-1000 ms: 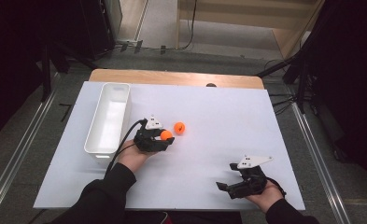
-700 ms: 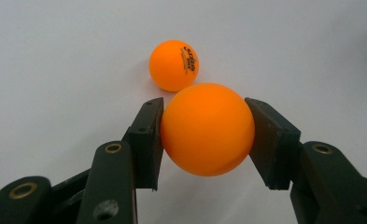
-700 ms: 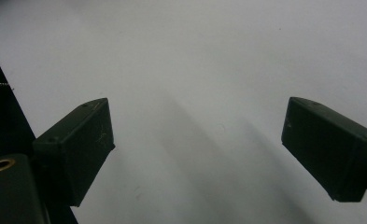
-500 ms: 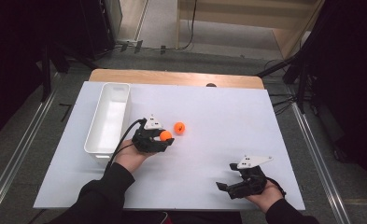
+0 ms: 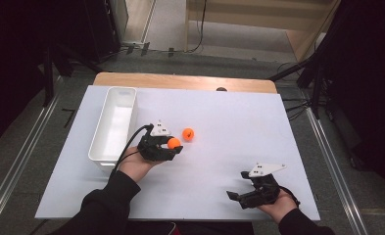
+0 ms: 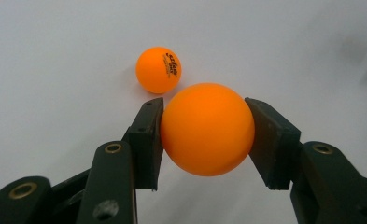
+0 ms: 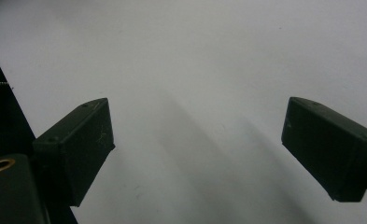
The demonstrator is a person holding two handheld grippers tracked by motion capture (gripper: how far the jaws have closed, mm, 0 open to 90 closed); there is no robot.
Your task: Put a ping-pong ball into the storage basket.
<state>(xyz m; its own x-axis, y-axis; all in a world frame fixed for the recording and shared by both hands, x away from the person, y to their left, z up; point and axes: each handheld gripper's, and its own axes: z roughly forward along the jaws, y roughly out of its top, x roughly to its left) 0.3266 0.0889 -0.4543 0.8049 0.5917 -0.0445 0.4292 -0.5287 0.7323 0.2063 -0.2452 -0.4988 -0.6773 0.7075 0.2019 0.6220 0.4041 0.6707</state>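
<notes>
**Ball gripped, bin waiting**

While the right gripper (image 5: 242,197) rests at the table's near edge at five o'clock, jaws spread wide over bare white surface with nothing between them, the left gripper (image 5: 173,145) is clamped on an orange ball (image 6: 207,129), pads pressed on both its sides. I judge the pick done; next comes a lift and a carry to the white bin (image 5: 112,128) at ten o'clock (near, open-topped). A second ball (image 5: 188,133) lies just beyond at one o'clock. Open table (image 5: 239,117) stretches behind.
</notes>
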